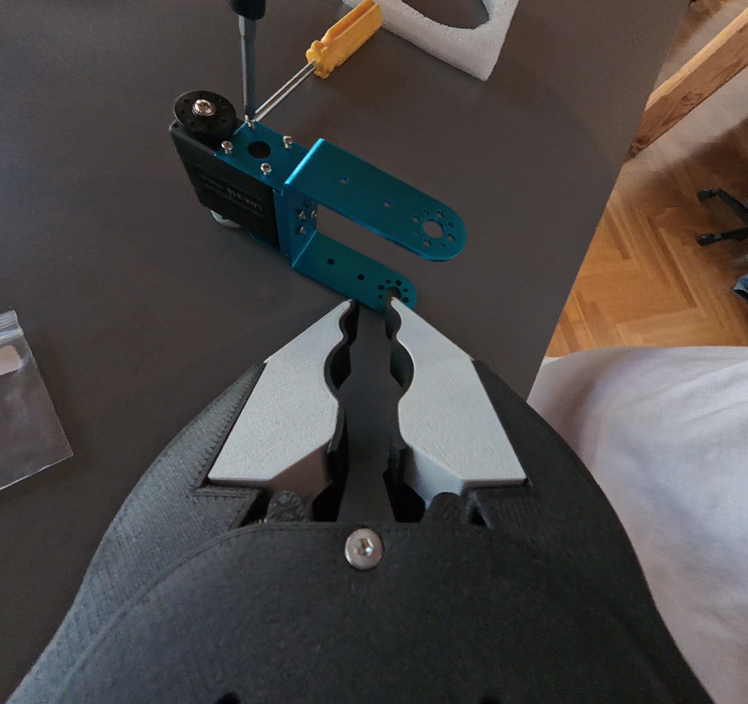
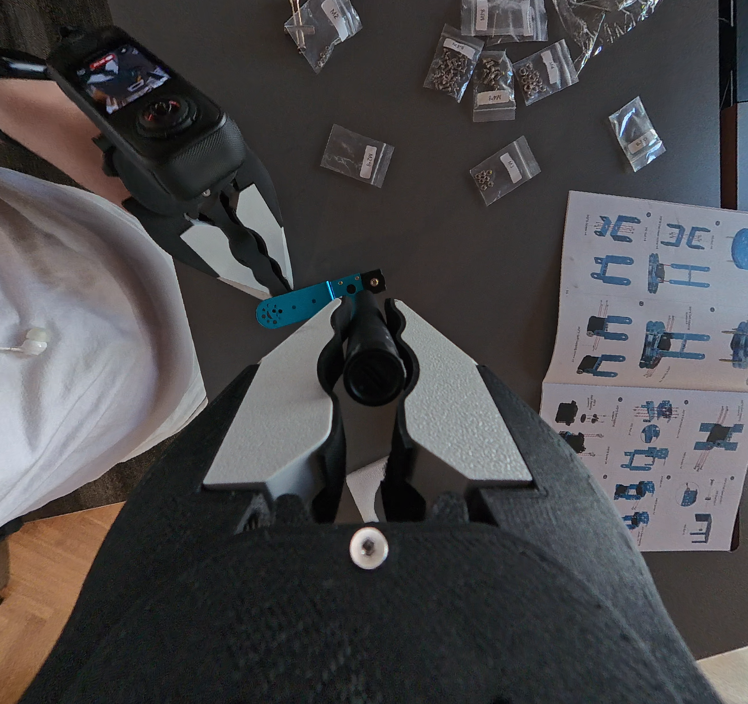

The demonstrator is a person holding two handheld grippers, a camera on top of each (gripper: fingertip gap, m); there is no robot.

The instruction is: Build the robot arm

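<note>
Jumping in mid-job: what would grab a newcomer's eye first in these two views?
The blue bracket bolted to a black servo sits mid-table, its near arm pinched by the left gripper. The right gripper clamps a black screwdriver, tip on a corner screw. Beyond lie a yellow screwdriver, hardware bags and an instruction booklet.

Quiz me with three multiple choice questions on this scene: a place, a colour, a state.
1. Where is the yellow screwdriver? A in the left tool; B on the table by the white foam; C on the booklet.
2. What colour is the bracket? A red; B white; C blue.
3. The right tool is: A open; B shut on the black screwdriver; C unseen.
B, it lies beside the foam; C, its metal is blue; B, its fingers clamp the handle.
</note>
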